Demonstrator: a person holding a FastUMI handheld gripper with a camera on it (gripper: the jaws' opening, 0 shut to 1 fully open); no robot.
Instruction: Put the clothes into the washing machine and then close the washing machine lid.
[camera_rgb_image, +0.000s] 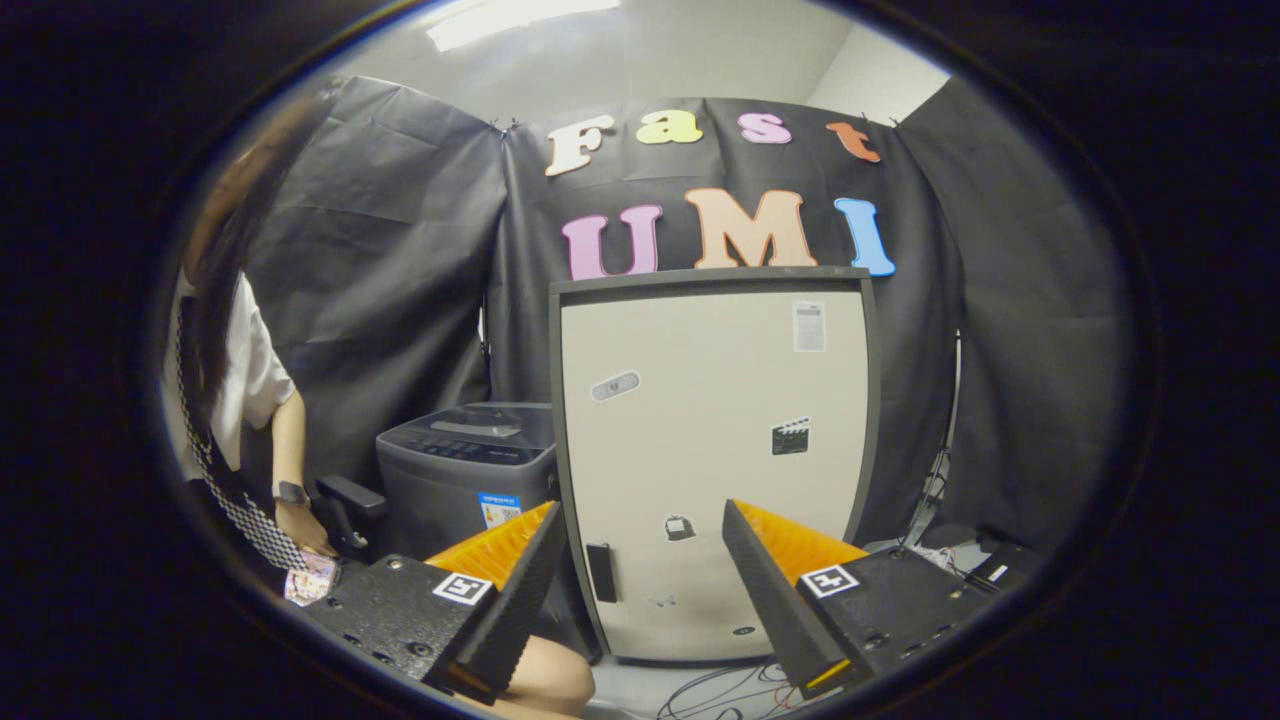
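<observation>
1. Fingers (540, 560) on the gripper (640, 560) are spread wide, black wedges with orange backs; nothing between them, nothing touched, just air.
2. Each finger block has a small square marker tag on top; pretty standard stuff.
3. Straight ahead, beyond the fingertips, stands a beige cabinet (715, 460) with a dark grey frame; looks like a small fridge but can't say for sure; it has a few stickers and a dark handle (600, 572) low on its left edge.
4. Washing machine (465, 465) is the dark grey top-loader just left of that cabinet, beyond the left finger; its lid (490, 425) lies flat, so it's down; control panel runs along the front of the top.
5. Clothes: can't pick them out anywhere, so no call on where they are.
6. Person (235, 400) sits on the far left beside the washer, white top, checked strap, watch on the wrist; their hand (305, 535) is down near a black chair armrest (350, 500).
7. Cables (720, 690) are tangled on the floor in front of the cabinet; more gear lies on the floor off to the right.
</observation>
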